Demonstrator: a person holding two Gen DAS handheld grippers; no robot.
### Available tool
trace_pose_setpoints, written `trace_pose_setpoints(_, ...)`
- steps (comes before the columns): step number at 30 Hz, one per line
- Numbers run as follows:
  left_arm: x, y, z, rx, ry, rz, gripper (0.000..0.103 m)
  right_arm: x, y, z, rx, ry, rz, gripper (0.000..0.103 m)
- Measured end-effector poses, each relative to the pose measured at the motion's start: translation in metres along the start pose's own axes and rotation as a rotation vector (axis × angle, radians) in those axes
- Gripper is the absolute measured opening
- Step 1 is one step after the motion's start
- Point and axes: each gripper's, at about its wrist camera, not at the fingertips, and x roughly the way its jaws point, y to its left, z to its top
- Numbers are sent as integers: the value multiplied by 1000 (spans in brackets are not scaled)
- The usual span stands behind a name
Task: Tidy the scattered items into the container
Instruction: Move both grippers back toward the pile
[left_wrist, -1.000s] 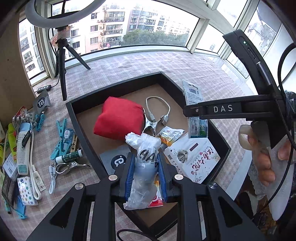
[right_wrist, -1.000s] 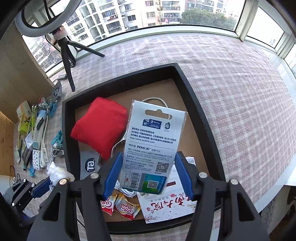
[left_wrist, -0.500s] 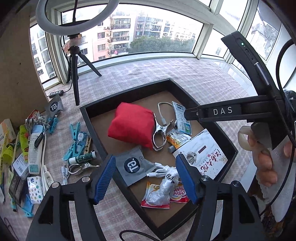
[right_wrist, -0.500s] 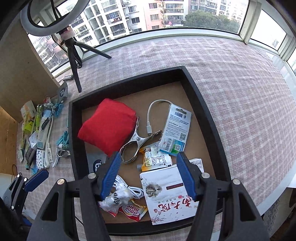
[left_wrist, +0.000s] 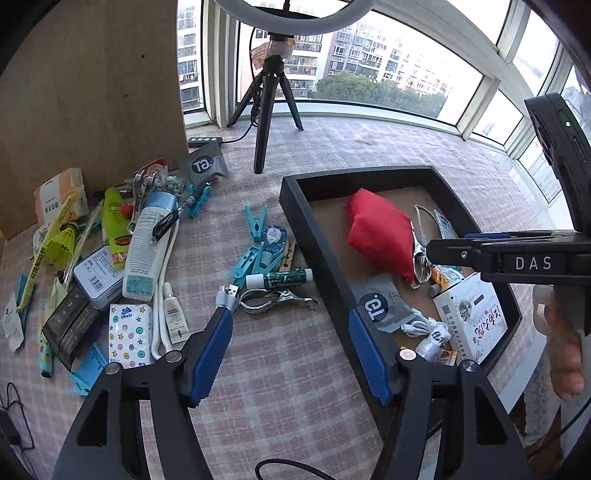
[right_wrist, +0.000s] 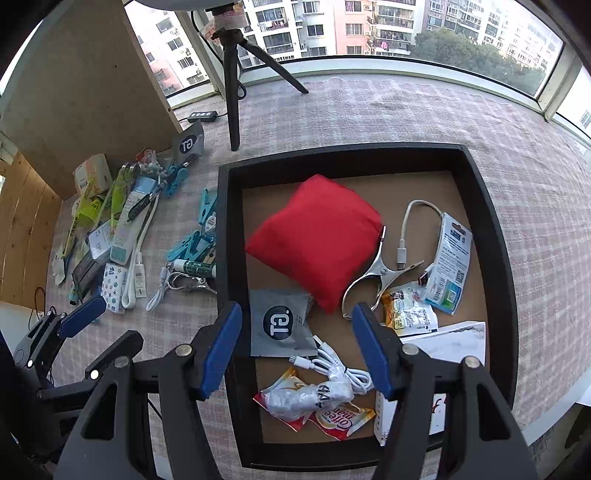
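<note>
Tray (right_wrist: 491, 236) under right gripper (right_wrist: 295, 350) jaws, wide, nothing between.

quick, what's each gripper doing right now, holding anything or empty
Left gripper: open, nothing between its blue-padded fingers, over the pink checked tablecloth.
Right gripper: open, holding nothing, above the black rectangular tray.

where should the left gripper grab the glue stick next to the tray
Grip the glue stick mid-barrel, coming from above with the fingers across its width. It lies flat, lengthwise toward the tray, with a metal clip close below, so the left gripper needs a narrow approach.
</note>
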Motion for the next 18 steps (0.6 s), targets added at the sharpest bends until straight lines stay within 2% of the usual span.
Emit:
trace_pose_setpoints(10, 1, 69, -16, -98, 9, 72, 62, 29, 65, 3, -70, 59, 52, 61)
trace_pose_setpoints(18, 14, 129, -31, -184, 34, 141, 60, 58, 119, -4, -91, 117, 133, 61)
